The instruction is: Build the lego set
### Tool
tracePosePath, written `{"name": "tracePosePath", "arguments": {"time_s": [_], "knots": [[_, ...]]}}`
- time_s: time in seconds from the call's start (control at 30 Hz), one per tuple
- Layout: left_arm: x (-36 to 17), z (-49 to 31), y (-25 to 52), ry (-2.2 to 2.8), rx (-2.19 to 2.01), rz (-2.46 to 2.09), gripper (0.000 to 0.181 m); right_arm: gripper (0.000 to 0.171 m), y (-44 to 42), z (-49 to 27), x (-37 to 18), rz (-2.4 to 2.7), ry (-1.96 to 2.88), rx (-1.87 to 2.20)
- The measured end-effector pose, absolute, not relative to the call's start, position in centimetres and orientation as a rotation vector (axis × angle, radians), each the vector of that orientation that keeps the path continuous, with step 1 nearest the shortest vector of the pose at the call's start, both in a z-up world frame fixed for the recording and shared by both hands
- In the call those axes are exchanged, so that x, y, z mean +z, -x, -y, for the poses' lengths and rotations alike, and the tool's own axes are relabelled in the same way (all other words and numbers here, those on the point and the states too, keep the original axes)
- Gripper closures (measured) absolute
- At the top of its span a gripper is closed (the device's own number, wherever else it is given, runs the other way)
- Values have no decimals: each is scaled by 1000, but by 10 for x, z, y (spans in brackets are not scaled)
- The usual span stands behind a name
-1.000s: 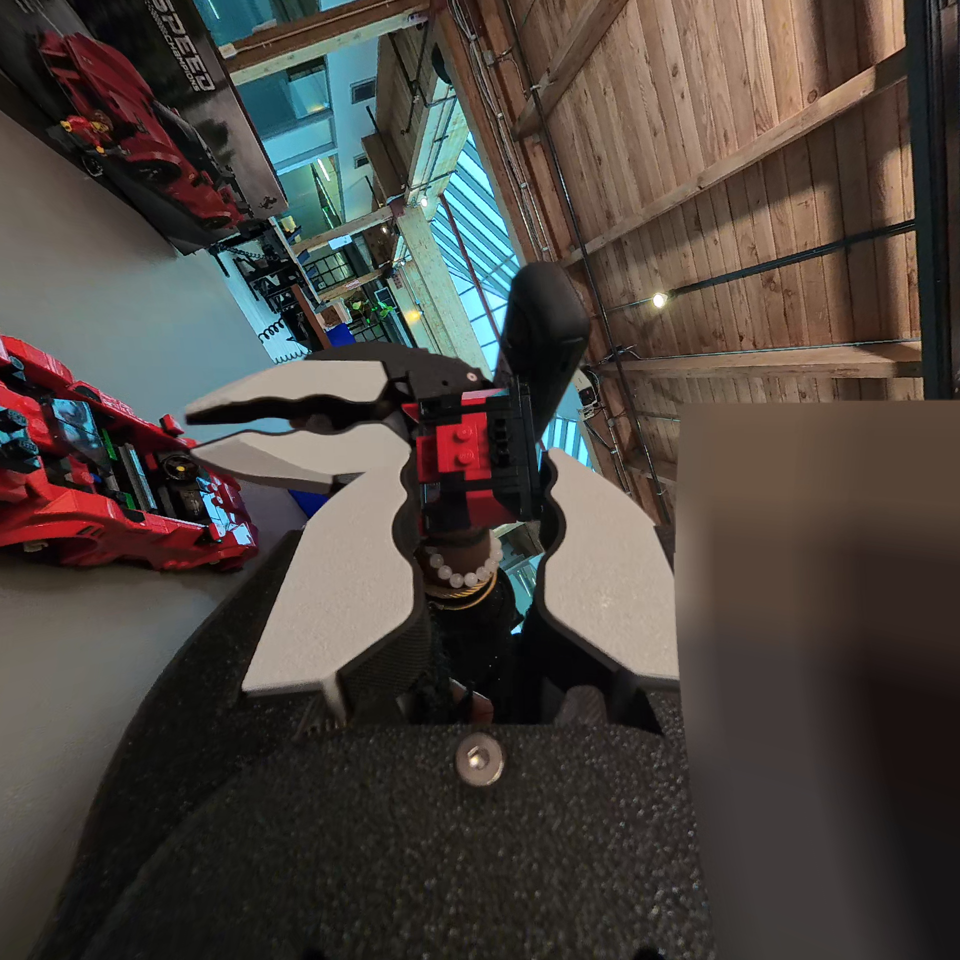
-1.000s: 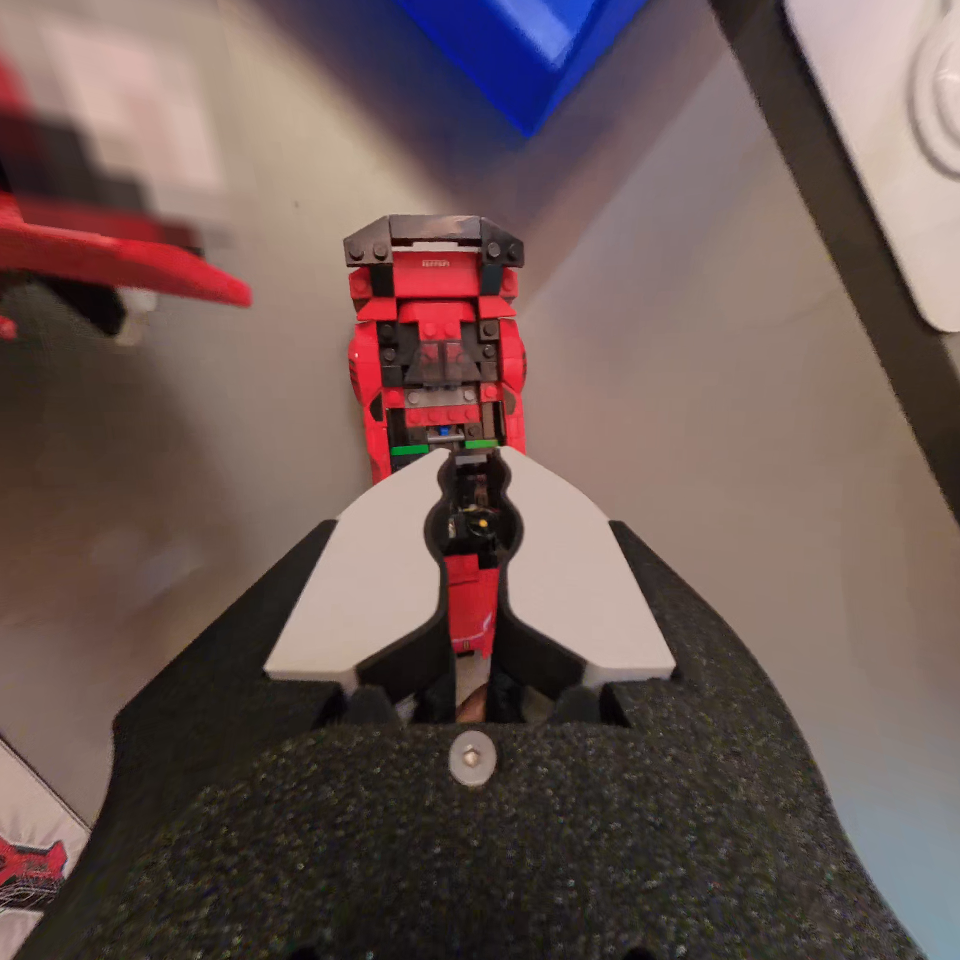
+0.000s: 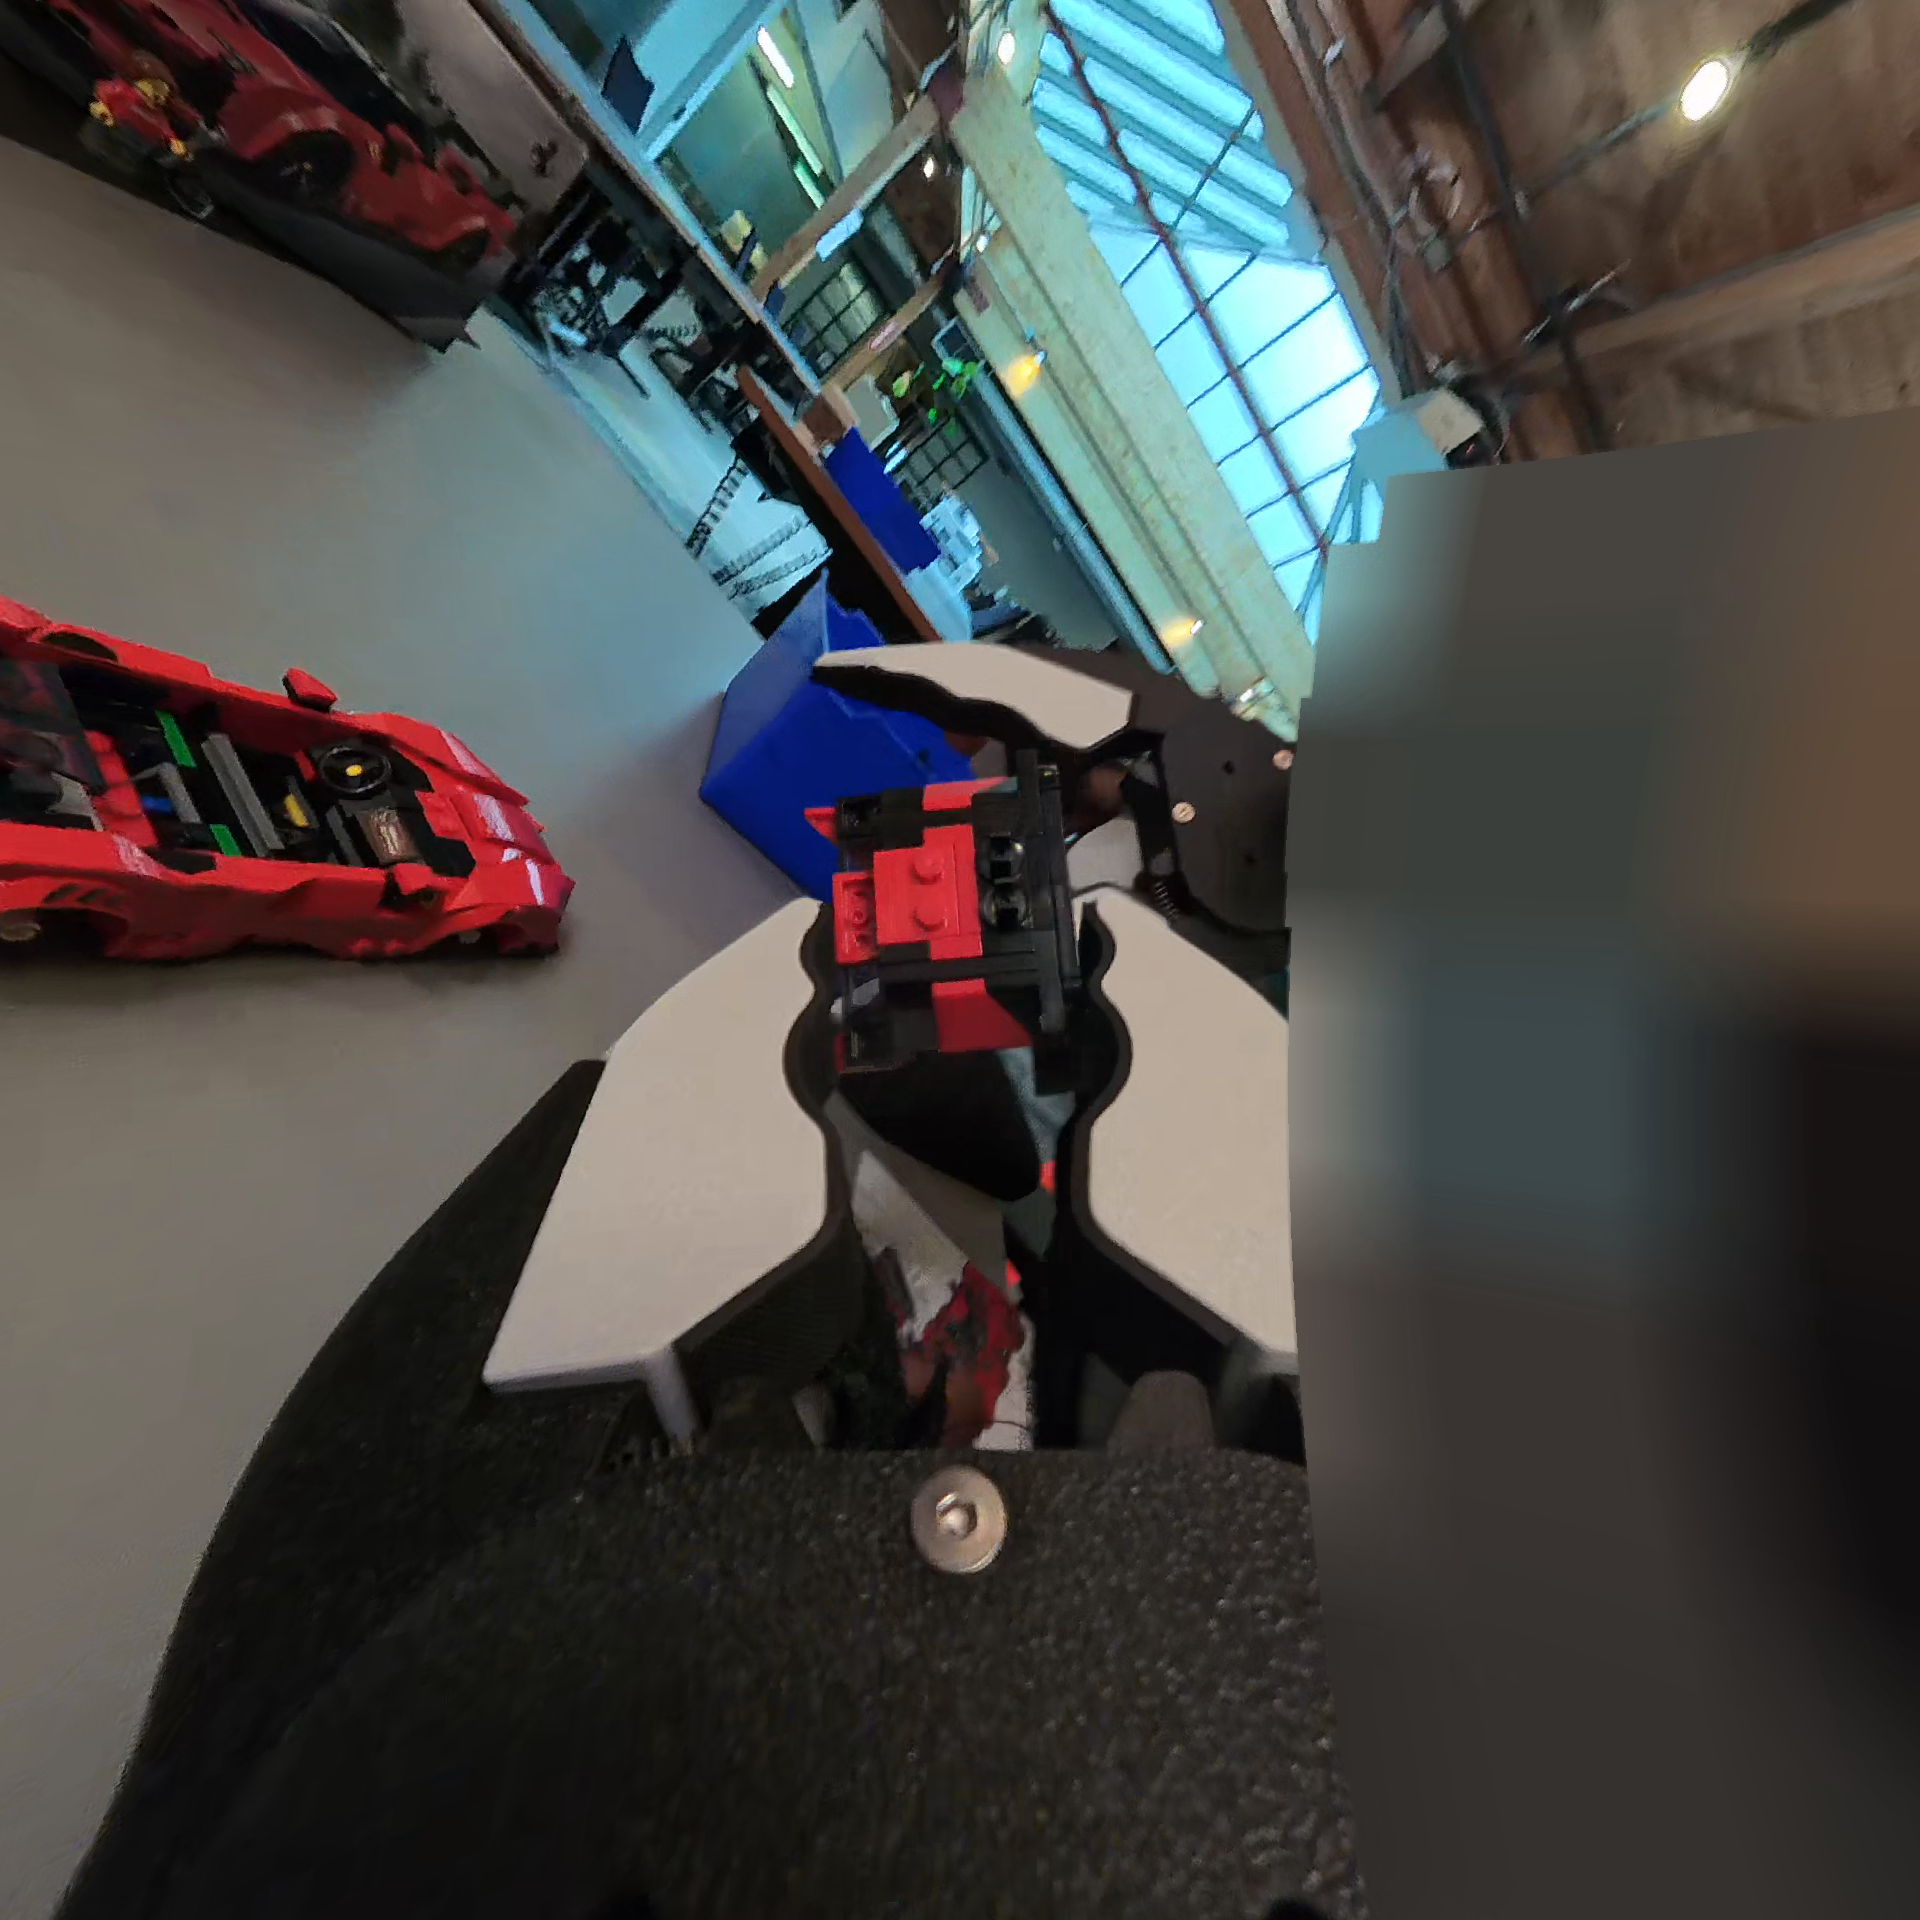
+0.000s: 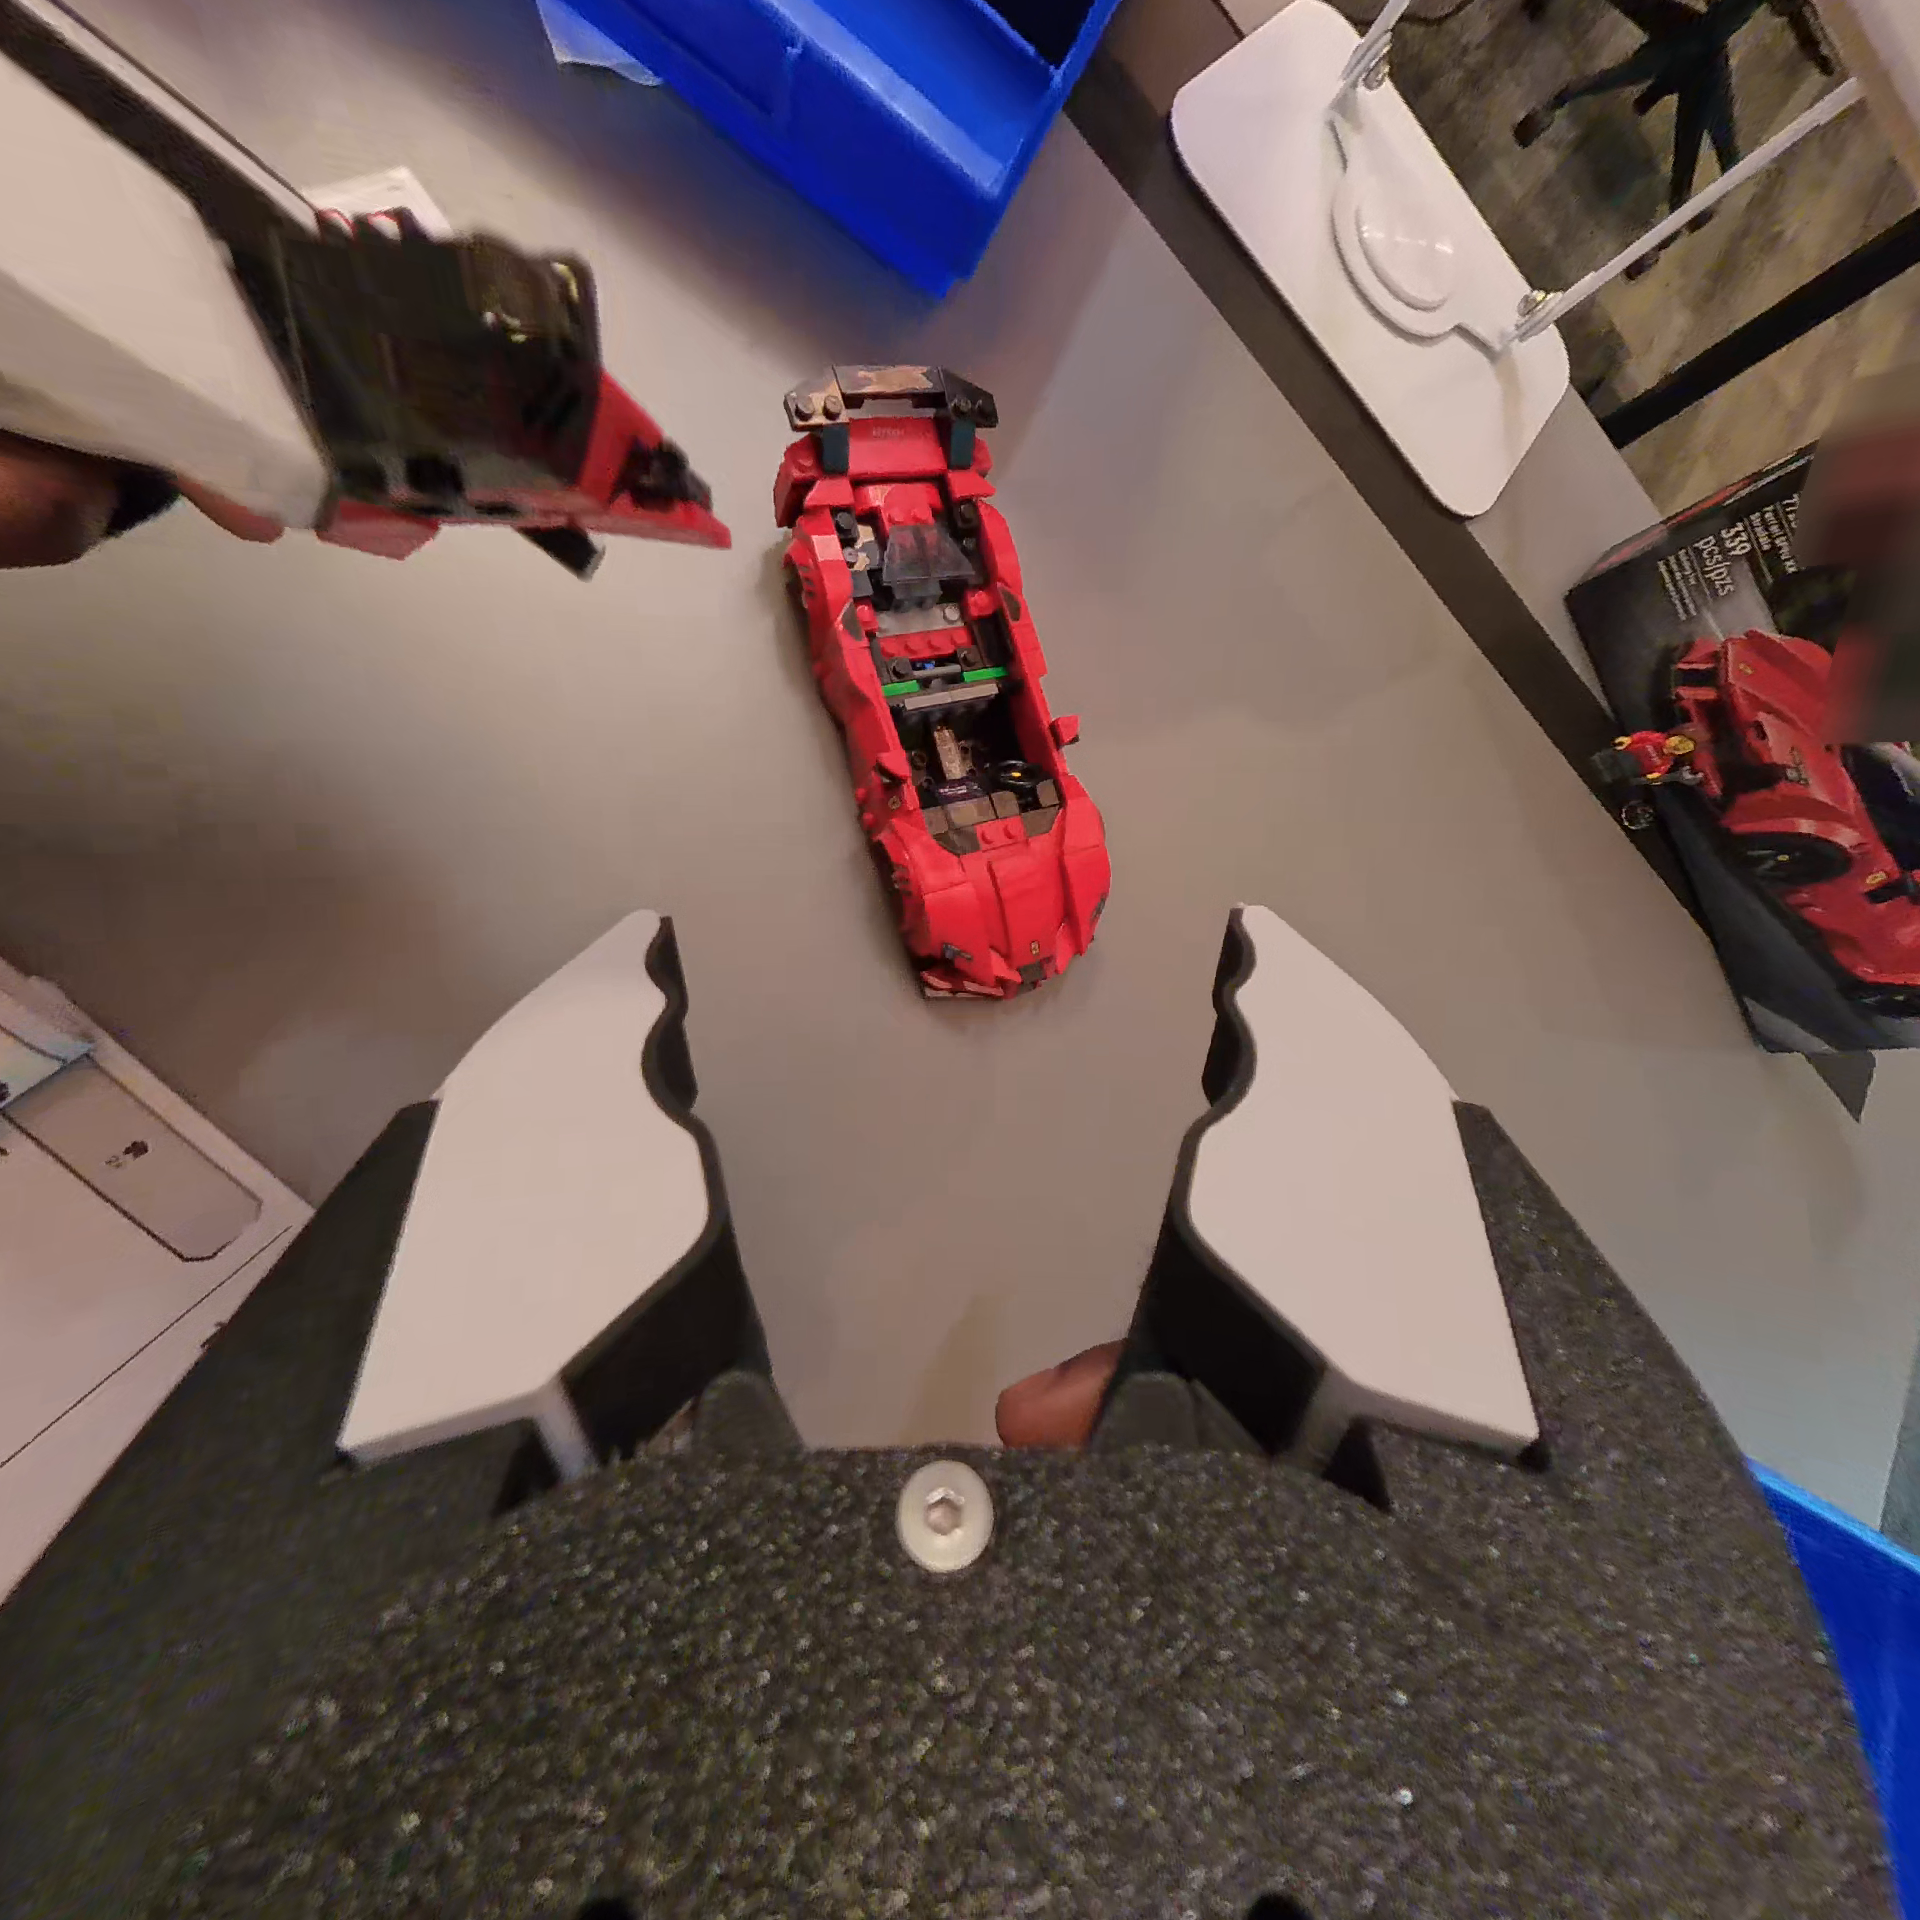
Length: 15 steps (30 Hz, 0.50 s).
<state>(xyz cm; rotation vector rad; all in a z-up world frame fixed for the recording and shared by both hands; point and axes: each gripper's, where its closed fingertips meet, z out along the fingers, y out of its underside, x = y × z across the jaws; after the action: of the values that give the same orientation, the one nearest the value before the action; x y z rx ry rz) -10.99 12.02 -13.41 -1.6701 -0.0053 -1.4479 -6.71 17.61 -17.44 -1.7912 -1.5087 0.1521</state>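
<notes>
We hold the left gripper [image 3: 951, 925] raised above the table [image 3: 312, 499], its two grey fingers [image 3: 686, 1143] closed on a small red and black brick assembly [image 3: 945, 914]; the assembly sits between the fingertips with its studded red plates facing the camera; from the right wrist view the same assembly [image 4: 468, 416] appears blurred at the upper left, gripped at the tip of the left gripper [image 4: 301, 405] and held in the air to the left of the car's rear end, apart from it. We hold the right gripper [image 4: 951, 997] wide apart with nothing between its fingers [image 4: 561, 1195]; it hangs above the table just short of the car's nose. The red car [image 4: 935, 707] lies flat on the grey table, its black rear wing pointing away from the right gripper and its nose towards it; the roof area is uncovered, so the black, green and grey bricks inside the body are visible; in the left wrist view the same car [image 3: 260, 810] lies at the left edge, well apart from the held assembly. A blue bin [image 4: 862, 114] stands on the table beyond the car's rear; the set's box [image 4: 1766, 748], printed with a picture of a red car, lies to the right of the car near the table edge; a white stand base [image 4: 1371, 260] lies beyond that edge; a white booklet [image 4: 114, 1195] lies at the left of the right gripper.
</notes>
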Motion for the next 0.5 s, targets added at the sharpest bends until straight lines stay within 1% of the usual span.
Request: {"name": "tracePosePath", "arguments": {"time_s": [0.3, 0.5], "knots": [[-172, -105, 94, 1979, -980, -318, 137, 74, 54, -160, -177, 1479, 1801, 165], [-205, -103, 109, 2130, -352, -644, 137, 74, 38, -152, -192, 1438, 1861, 240]]}}
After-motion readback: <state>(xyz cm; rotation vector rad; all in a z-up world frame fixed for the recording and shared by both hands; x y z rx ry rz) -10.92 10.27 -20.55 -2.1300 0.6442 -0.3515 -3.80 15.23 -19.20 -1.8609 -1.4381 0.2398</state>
